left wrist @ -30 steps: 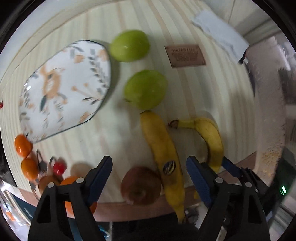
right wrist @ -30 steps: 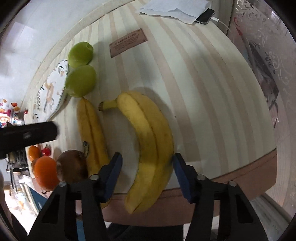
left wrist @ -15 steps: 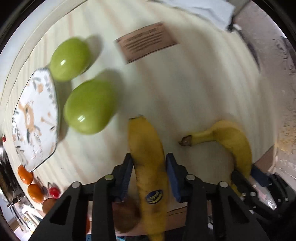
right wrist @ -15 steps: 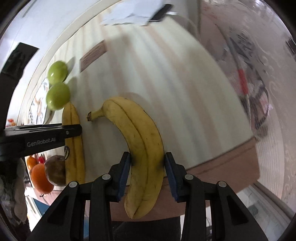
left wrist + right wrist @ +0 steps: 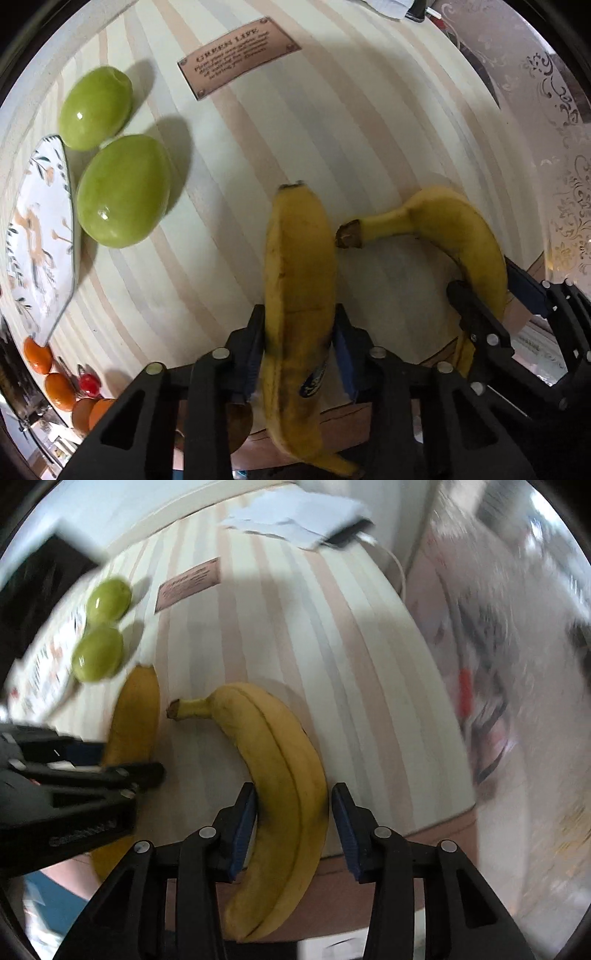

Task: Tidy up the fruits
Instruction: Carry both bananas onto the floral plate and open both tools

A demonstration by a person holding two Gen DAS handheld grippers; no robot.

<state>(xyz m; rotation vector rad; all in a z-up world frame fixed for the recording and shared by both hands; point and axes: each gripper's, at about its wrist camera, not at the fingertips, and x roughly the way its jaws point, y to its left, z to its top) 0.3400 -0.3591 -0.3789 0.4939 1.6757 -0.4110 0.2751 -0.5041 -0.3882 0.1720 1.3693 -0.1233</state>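
Two bananas are gripped at once, one per gripper, both near the table's near edge.

Risks from here:
1. Bruising/splitting. Cause: hard pads pressing on soft peel w/ too much squeeze.
2. Swing or slip on lift. Cause: each banana is gripped toward one end, so the long free end could pivot down.
3. Collision btwn grippers. Cause: they work close together; the curved banana's stem tip sits just beside the straight banana.
4. Knocking the green fruits [image 5: 123,190] into the patterned plate [image 5: 40,236] at far left. Cause: a wide carry path.

Finger state:
- Left gripper [image 5: 299,347]: jaws nearly closed, pads pressing both sides of the straight banana [image 5: 299,280], the one w/ the sticker. Held firm.
- Right gripper [image 5: 293,823]: jaws narrow around the curved banana [image 5: 284,775]. Left pad touches the peel; a thin gap shows at the right pad, and the jaws are opening slightly. Grip looks loose; contact on both sides not confirmed.

Other fruit: small orange and red pieces [image 5: 59,384] at near left, untouched.
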